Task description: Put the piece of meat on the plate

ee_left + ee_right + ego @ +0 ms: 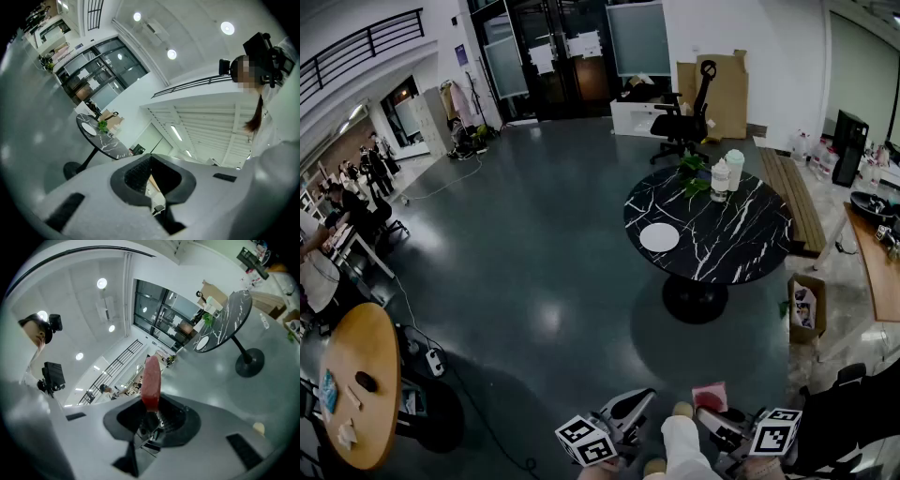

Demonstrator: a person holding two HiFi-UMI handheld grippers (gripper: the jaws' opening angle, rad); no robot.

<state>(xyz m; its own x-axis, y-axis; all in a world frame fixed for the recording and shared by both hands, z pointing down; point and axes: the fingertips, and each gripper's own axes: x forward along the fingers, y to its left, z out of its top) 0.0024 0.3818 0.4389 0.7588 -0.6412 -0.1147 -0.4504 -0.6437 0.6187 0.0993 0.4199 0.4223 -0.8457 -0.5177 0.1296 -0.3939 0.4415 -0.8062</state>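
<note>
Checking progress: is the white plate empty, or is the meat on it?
Empty. The white plate lies bare on the black table; the piece of meat is clamped by the right gripper.
</note>
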